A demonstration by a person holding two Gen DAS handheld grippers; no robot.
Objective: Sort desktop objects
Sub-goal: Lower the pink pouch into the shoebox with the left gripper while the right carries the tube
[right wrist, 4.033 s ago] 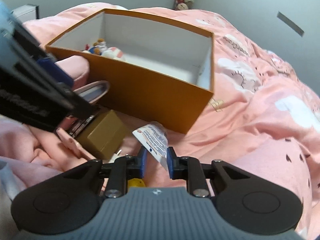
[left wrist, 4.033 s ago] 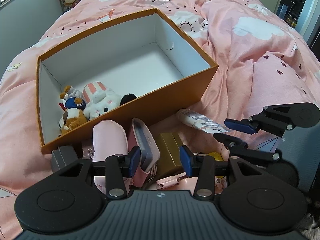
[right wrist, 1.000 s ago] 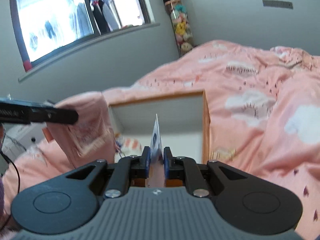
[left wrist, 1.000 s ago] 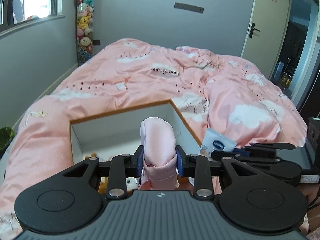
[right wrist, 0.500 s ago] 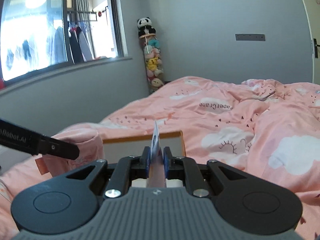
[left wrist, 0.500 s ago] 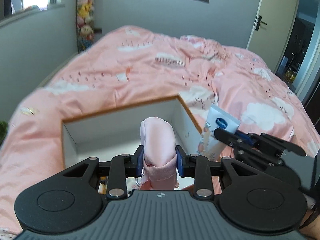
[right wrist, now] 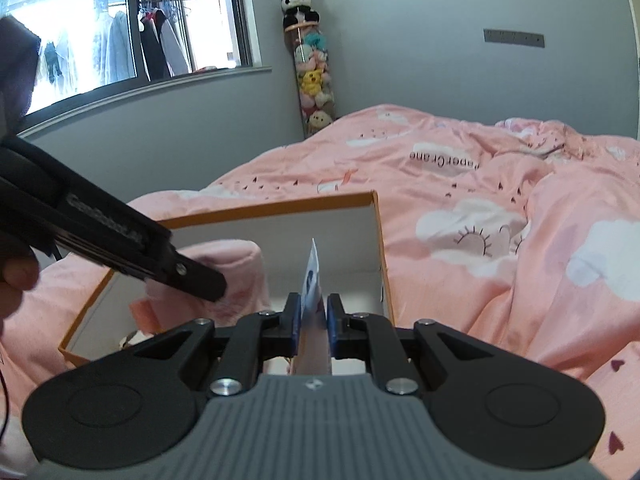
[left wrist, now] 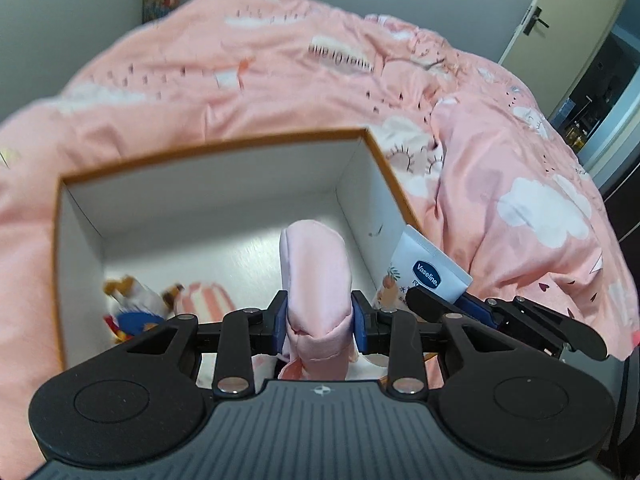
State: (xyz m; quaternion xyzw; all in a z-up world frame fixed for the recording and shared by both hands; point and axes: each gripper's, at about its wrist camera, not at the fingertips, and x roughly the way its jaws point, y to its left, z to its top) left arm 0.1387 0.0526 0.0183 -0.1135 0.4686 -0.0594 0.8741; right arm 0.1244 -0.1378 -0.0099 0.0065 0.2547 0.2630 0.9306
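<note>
An orange box (left wrist: pixel 208 148) with a white inside sits on the pink bed. My left gripper (left wrist: pixel 319 322) is shut on a pale pink fabric pouch (left wrist: pixel 316 276) and holds it over the box's near part. My right gripper (right wrist: pixel 313 316) is shut on a white Vaseline tube (right wrist: pixel 311 280), held upright over the box (right wrist: pixel 276 210) near its right wall. The tube (left wrist: pixel 426 270) and the right gripper's fingers (left wrist: pixel 436 306) show at the right in the left wrist view. The pouch (right wrist: pixel 236 268) and the left gripper's finger (right wrist: pixel 188 276) show at the left in the right wrist view.
Small plush toys (left wrist: pixel 160 300) lie in the box's near left corner. The pink quilt (left wrist: pixel 500 184) with cloud prints surrounds the box. A grey wall, a window (right wrist: pixel 120 28) and a tube of plush toys (right wrist: pixel 310 68) stand behind. A door (left wrist: pixel 560 28) is at the far right.
Both grippers have moved forward and down over the box with their objects still held. The left wrist view now looks down into the box, and the tube is nearer the right wall.
</note>
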